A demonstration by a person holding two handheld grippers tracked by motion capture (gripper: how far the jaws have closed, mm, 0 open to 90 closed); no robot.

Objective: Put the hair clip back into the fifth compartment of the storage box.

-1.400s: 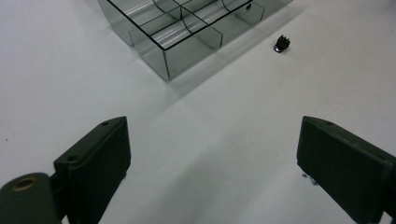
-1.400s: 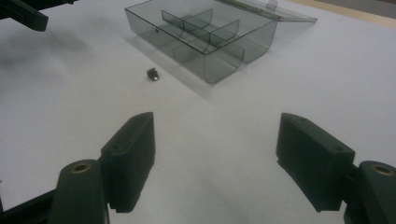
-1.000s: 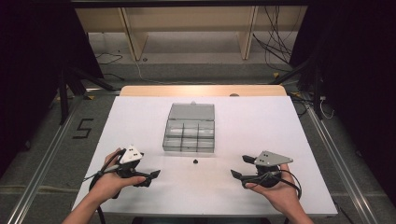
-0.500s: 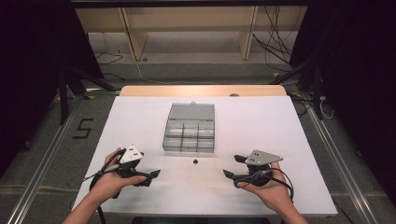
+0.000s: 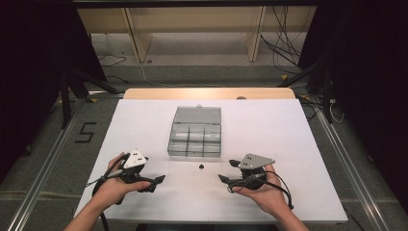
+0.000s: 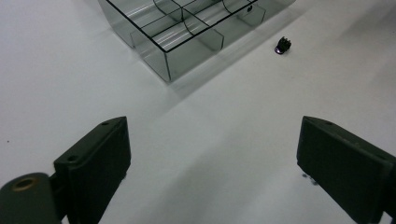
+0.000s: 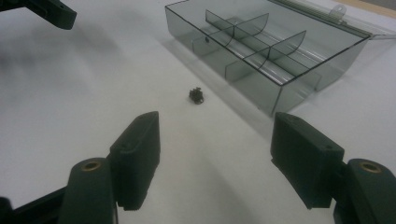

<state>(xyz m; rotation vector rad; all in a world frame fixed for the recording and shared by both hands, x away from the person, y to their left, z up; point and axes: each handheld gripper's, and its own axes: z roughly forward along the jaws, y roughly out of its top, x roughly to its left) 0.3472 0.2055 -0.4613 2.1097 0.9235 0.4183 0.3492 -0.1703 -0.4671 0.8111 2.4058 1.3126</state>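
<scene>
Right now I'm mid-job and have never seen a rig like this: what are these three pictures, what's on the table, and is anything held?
There is no robot arm here: a person holds a hand-held two-jaw tool in each hand. The high view looks down from above the person's side of the white table. In it the left gripper is at the left and the right gripper at the right. The other two pictures come from cameras riding on each gripper, looking along its black jaws.

On the table lie a clear compartment box with its lid open, and a small black part just in front of it. The right gripper view shows that part ahead of the jaws, not between them.

Both grippers are open and hold nothing. The right one's jaws have just been closing a little, with nothing between them.
</scene>
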